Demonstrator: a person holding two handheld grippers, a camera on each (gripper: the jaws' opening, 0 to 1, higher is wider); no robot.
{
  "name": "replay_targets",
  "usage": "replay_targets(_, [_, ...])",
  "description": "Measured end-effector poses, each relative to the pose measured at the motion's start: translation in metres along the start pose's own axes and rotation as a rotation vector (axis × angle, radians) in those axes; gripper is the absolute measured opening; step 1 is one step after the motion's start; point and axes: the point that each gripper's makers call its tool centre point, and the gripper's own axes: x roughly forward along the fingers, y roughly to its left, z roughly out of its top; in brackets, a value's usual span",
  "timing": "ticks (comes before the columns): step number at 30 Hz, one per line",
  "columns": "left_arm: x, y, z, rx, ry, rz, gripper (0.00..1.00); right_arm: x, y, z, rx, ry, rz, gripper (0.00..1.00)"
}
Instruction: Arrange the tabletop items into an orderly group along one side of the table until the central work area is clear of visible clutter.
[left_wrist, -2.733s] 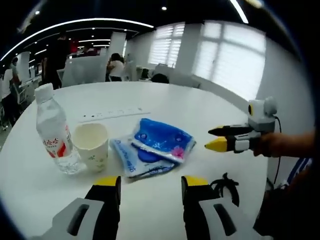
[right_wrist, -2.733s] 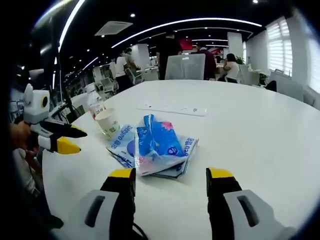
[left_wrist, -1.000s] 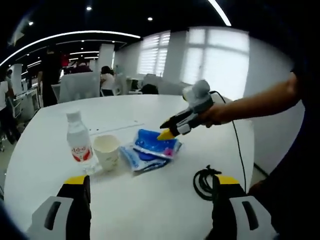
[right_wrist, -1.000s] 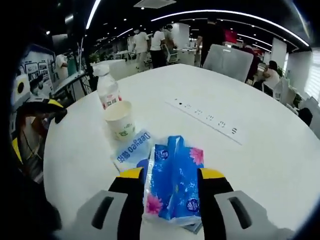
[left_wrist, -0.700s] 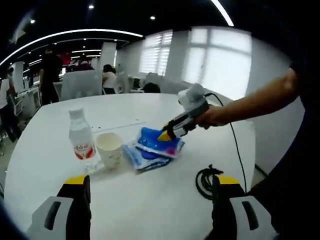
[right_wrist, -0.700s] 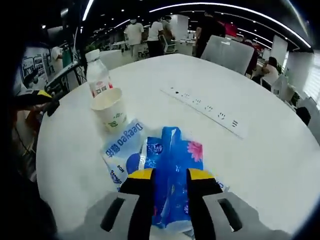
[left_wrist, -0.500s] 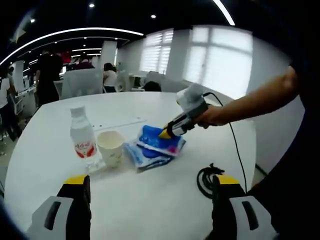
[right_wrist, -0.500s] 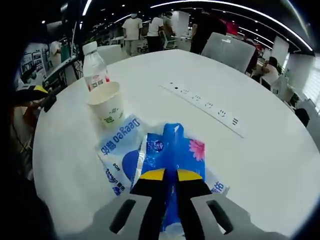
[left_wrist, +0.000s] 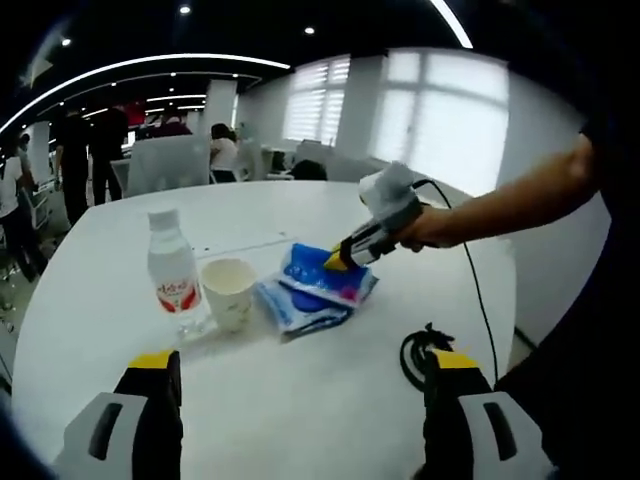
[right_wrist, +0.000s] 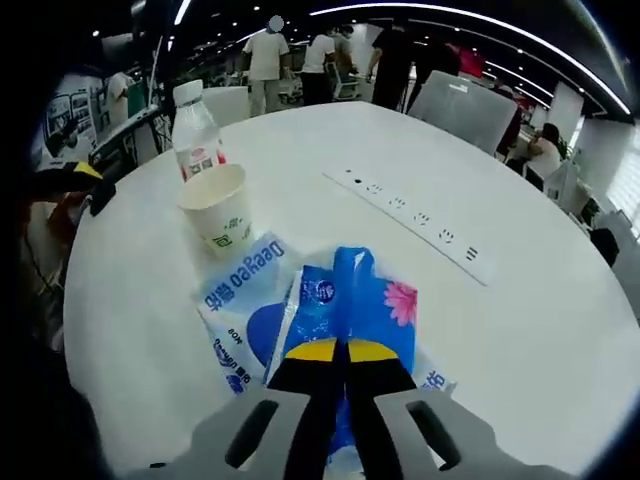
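On the counter: round white counter carrying the items.
Right tool: jaws pinched closed on the blue tissue pack, which lies atop a second pack.
Left tool: jaws wide apart, holding nothing.
Nearby: paper cup beside a water bottle; black cable near the counter's edge.

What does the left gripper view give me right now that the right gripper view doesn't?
Left gripper view: the black cable coiled on the table's near edge, the person's forearm behind the right gripper, and the left gripper with its jaws wide apart.

Right gripper view: the right gripper's jaws pinched together on the blue pack, close up, and the row of sockets seen plainly.

Both: bottle, cup, the white pack under the blue one.
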Motion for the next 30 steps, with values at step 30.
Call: replay_targets(30, [0.007,-0.022,0.001,-0.002,-0.004,-0.028,0.97,-0.086,-0.058,-0.009,-0.153,-0.031,0.050,0.00])
